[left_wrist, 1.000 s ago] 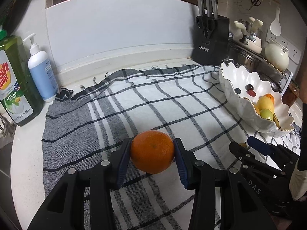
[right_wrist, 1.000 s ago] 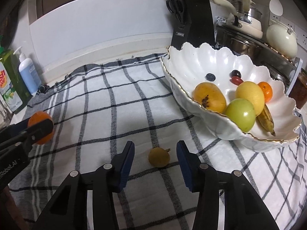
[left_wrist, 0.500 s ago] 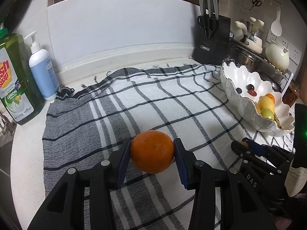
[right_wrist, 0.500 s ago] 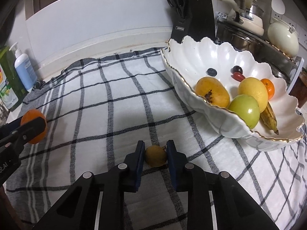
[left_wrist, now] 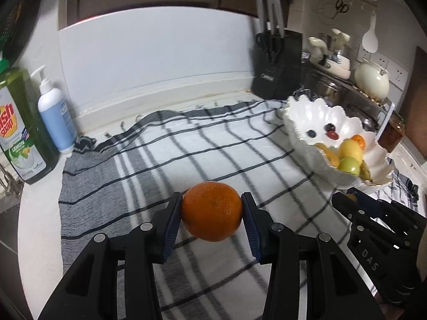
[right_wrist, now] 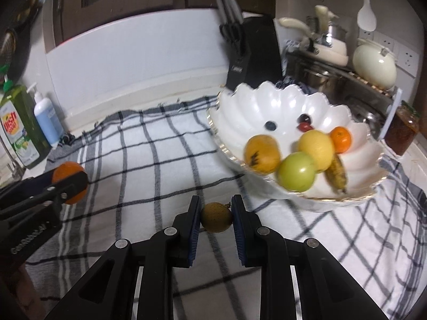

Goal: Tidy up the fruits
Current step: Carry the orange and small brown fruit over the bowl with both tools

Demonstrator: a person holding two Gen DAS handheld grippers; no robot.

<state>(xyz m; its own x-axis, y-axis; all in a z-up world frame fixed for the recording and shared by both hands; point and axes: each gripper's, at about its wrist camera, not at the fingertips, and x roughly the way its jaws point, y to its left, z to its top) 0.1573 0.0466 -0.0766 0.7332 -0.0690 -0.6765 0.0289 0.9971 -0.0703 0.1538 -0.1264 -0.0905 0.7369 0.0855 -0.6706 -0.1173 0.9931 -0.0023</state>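
left gripper (left_wrist: 212,213) still gripping orange (left_wrist: 212,210) above cloth | right gripper (right_wrist: 216,217) fingers, wide a second ago, now clamping small brown fruit (right_wrist: 216,217), lifting it | both likely heading to bowl (right_wrist: 267,101)

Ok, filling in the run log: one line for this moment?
left gripper: shut on orange | right gripper: shut on small brown fruit | bowl: holds other fruit

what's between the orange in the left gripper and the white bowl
Nothing visible blocks it. The orange is held in the left gripper, and only open checked cloth lies between it and the white bowl. The right gripper is nearer the camera, off that line.
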